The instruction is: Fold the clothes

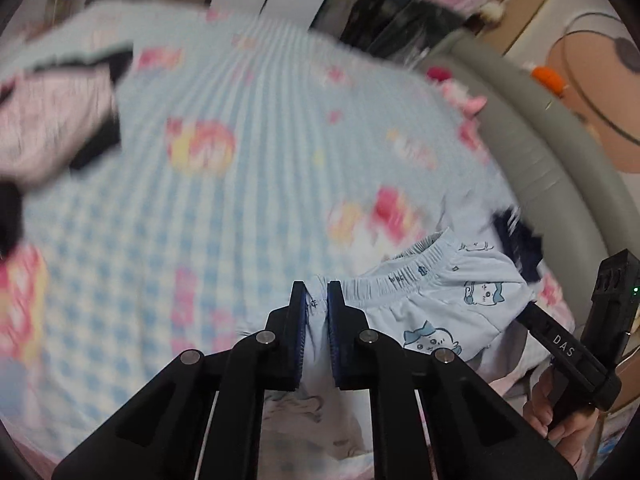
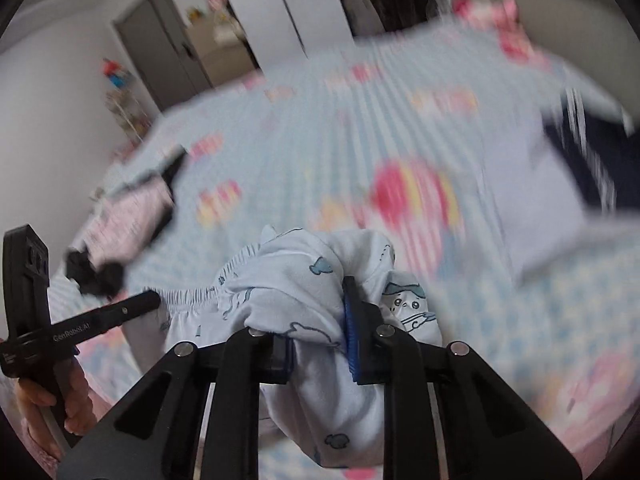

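bed (image 1: 224, 92) blurred; both tongs (image 1: 317, 300) (image 2: 320, 312) clamp shorts (image 1: 440, 300).

A bed (image 2: 304, 128) under a blue checked sheet, white walls (image 2: 60, 92), a grey door (image 2: 160, 44) beyond.

Home bedroom. Bed (image 1: 248, 92) with blue gingham sheet, pink cartoon prints, grey padded headboard (image 1: 532, 152) along one side. Grey door (image 2: 164, 48) in white wall, toys on shelf (image 2: 120, 92) beside it, clothes (image 2: 132, 208) lying on bed
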A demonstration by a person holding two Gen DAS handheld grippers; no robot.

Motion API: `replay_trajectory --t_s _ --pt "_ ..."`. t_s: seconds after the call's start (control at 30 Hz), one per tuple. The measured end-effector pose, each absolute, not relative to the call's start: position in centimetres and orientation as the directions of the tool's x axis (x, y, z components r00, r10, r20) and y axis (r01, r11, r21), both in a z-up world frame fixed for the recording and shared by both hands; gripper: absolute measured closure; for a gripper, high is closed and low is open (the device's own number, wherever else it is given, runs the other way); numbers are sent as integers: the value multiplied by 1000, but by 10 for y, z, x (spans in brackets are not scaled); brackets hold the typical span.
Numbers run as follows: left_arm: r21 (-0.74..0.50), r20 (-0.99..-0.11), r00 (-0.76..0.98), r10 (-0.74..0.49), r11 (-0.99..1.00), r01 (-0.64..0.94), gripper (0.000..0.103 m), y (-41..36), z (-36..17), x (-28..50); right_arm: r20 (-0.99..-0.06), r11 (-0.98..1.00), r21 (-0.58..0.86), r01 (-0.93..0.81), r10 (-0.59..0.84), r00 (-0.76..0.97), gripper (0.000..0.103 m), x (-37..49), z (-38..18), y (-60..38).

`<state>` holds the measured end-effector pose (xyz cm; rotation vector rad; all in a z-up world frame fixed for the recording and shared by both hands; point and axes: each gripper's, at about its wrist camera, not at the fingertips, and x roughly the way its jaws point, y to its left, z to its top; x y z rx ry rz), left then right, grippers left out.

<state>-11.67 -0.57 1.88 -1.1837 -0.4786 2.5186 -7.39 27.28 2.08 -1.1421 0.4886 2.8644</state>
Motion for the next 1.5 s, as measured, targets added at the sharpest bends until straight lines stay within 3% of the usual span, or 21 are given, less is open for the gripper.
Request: replay_trajectory --t_s 0.1,0.17,0.27,0.4,0.47,0.5,0.57,0.6,0.63,0.77,0.97,1.13,1.23,1.27,1.3,1.4,1.5 --pt "-429 -594 -684 423 -886 -175 93 -19 62 -109 -586 -963 237 -125 -39 -810 84 -74 66 267" --pt "-430 -596 -688 415 -888 -163 92 -25 62 -102 -570 -965 213 -155 6 -822 83 -68 73 265" --pt "-443 -647 -642 410 -888 -122 92 -30 33 -95 -671 -976 155 -154 11 -741 79 -70 35 258" --pt "-456 -729 -550 408 -888 -54 91 -36 -17 -87 -877 -977 148 -154 -58 -477 77 -74 -66 253" --pt "-459 -765 -500 407 -888 -20 86 -39 -43 -82 -881 -969 183 -165 -87 -465 77 -64 -75 257" --pt "-460 -781 -474 406 -888 -3 77 -40 -55 -80 -881 -965 200 -171 -101 -462 75 -59 -79 259" --pt "-460 -812 -421 405 -888 32 70 -43 -80 -76 -871 -947 200 -252 -54 -488 62 -53 -70 271" --pt "-459 -825 -393 405 -887 49 70 -44 -93 -74 -866 -935 199 -293 -28 -500 47 -49 -65 277" --pt "-453 -836 -376 400 -889 61 70 -46 -102 -72 -852 -922 211 -324 -11 -523 44 -46 -61 282" --pt "-435 -822 -430 373 -899 52 70 -49 -88 -74 -828 -862 301 -409 -24 -560 44 -37 -61 306" --pt "-444 -769 -500 399 -895 -31 70 -33 -70 -89 -789 -895 277 -349 -4 -615 44 -31 -50 291" --pt "-473 -795 -416 441 -880 -29 70 -20 -97 -109 -766 -904 268 -333 10 -642 44 -33 -38 288" --pt "-390 -852 -369 372 -921 -27 70 -7 -116 -105 -807 -923 183 -337 55 -589 44 -35 -46 290" --pt "-337 -874 -371 315 -941 -6 73 -8 -120 -102 -814 -917 182 -354 62 -578 44 -31 -48 299" --pt "-301 -884 -384 266 -953 33 87 -14 -121 -100 -817 -901 206 -382 57 -574 44 -22 -50 313" --pt "-247 -895 -408 182 -962 112 89 -35 -121 -94 -831 -814 289 -504 48 -554 44 -6 -56 362" --pt "-325 -875 -413 253 -939 114 89 -49 -116 -94 -801 -765 298 -571 124 -585 44 10 -40 391"
